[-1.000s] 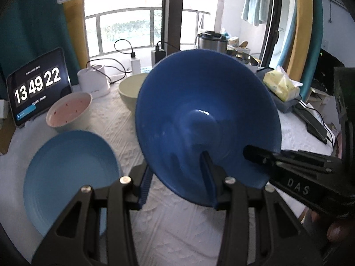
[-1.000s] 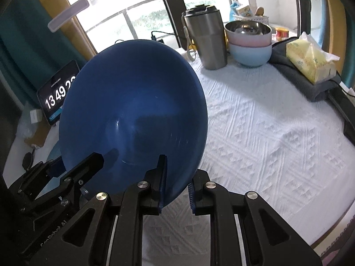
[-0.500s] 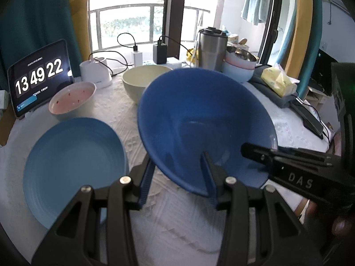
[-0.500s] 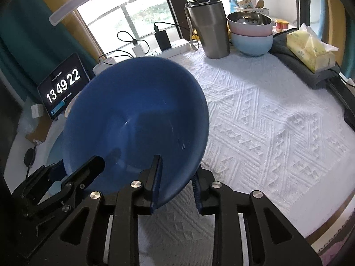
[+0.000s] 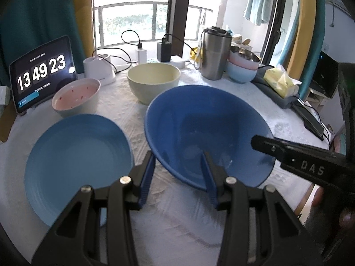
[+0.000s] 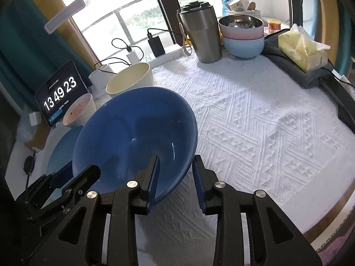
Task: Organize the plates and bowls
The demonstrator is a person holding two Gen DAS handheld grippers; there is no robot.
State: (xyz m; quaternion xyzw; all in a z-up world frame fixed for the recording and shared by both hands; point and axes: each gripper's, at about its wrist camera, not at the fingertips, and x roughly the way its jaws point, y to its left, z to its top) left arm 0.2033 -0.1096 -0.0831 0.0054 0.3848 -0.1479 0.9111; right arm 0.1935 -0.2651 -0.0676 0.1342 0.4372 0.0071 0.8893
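Note:
A dark blue bowl [image 5: 206, 130] rests on the white tablecloth, also in the right wrist view [image 6: 135, 141]. My left gripper [image 5: 177, 166] straddles its near rim with open jaws, one finger inside, one outside. My right gripper [image 6: 175, 170] also straddles the rim at the bowl's right side, jaws open and apart from the wall. A light blue plate [image 5: 77, 159] lies to the left. A cream bowl [image 5: 154, 82] and a pink speckled bowl [image 5: 75, 96] stand behind. Stacked pink and blue bowls [image 6: 243, 37] stand at the back right.
A steel tumbler [image 5: 214, 53], a tablet clock [image 5: 42, 73], a white lamp base [image 5: 98, 69], chargers and cables line the back. A tissue pack [image 6: 301, 46] on grey cloth sits at the right. The table edge [image 6: 328, 217] curves near right.
The dark blue bowl came down from tilted in the air to resting on the cloth. Both grippers' jaws widened and let go of its rim.

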